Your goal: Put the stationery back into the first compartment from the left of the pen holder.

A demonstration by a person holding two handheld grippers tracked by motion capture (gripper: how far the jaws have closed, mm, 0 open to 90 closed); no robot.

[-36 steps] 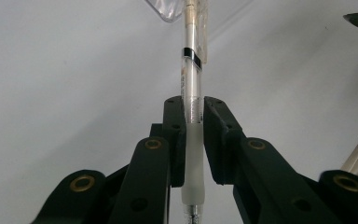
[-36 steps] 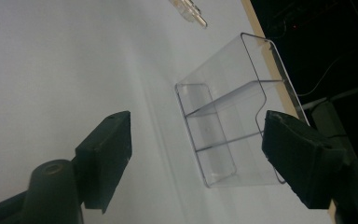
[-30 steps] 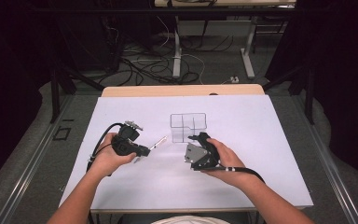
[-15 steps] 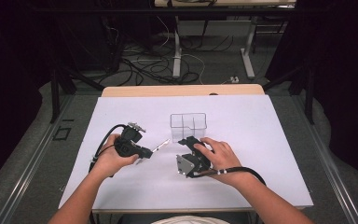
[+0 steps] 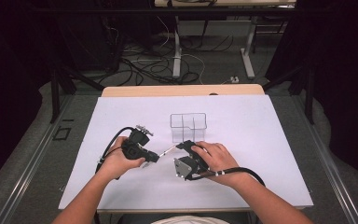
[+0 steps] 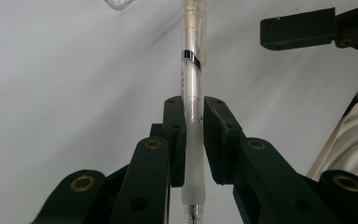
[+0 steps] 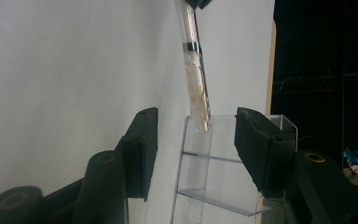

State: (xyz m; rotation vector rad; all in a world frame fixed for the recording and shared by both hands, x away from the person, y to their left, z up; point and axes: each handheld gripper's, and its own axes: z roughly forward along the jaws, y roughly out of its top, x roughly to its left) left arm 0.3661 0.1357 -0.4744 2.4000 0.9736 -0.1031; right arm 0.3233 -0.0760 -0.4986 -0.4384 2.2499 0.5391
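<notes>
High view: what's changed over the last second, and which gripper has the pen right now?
The right gripper has swung round: its jaws, turned toward the person a second ago, now face the clear organizer, open, with the pen's far end between them. The left gripper has stayed put, shut on the pen's grip end. The organizer has not moved on the white sheet.
</notes>
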